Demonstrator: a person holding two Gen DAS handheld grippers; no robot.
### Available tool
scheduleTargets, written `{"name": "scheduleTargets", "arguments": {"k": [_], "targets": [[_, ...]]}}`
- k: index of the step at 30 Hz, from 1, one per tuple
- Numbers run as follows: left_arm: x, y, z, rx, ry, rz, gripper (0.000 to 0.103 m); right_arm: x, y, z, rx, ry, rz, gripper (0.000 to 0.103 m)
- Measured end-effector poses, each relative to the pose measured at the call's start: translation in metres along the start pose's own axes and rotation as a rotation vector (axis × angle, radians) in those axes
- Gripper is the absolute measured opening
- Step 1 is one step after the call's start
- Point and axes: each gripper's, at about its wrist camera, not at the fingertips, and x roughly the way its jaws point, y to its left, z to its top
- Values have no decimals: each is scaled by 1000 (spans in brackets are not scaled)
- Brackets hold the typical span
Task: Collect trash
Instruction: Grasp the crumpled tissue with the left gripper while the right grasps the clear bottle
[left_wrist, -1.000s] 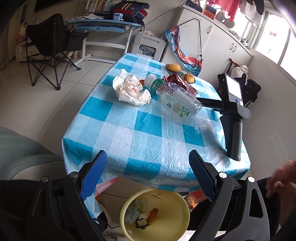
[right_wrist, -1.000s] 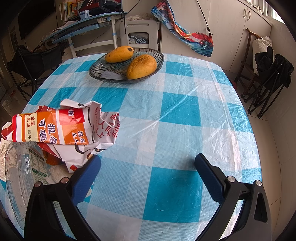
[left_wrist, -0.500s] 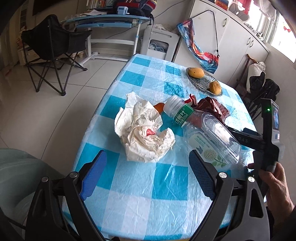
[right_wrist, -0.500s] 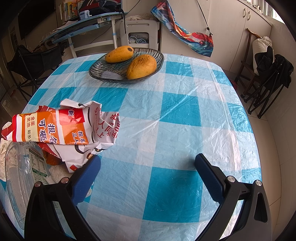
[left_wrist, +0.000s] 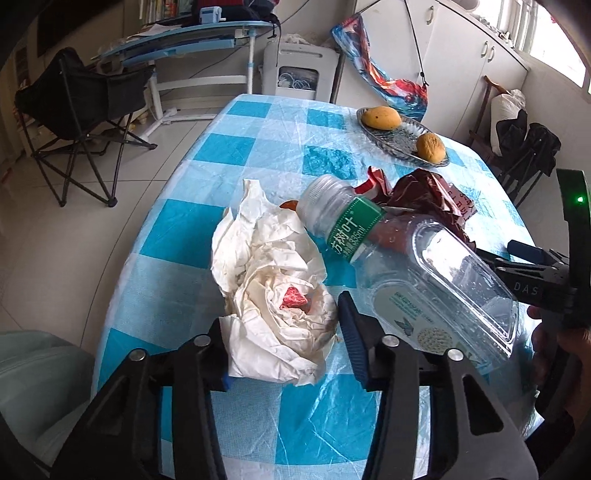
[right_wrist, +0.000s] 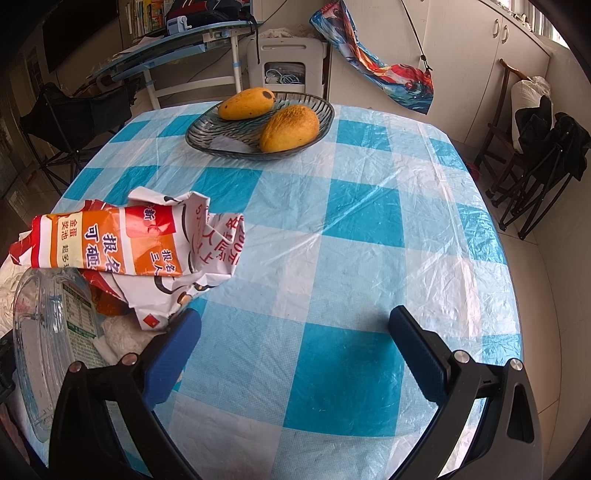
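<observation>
Your left hand-held gripper (left_wrist: 284, 343) pinches the crumpled tissue (left_wrist: 273, 291) on the desk (left_wrist: 258, 147); your right hand-held gripper (right_wrist: 295, 350) sits spread.

Bottle (left_wrist: 406, 266) green label: "335ml". Right gripper (left_wrist: 532, 284) body: "DAS". Snack wrapper (right_wrist: 122, 251): Chinese print, "200".

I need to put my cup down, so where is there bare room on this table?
Bare cloth lies between the fruit dish and the right gripper, out to the table's right edge. The left side is crowded: wrapper, bottle and crumpled paper sit bunched together.
</observation>
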Motion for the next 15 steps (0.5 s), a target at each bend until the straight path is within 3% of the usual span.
{"name": "scheduleTargets", "arguments": {"k": [10, 15], "targets": [[-32, -15, -13, 75, -60, -10, 32, -15, -5, -16, 41, 63, 22, 97], [-48, -18, -21, 87, -90, 0, 32, -40, -13, -19, 114, 15, 75, 97]]}}
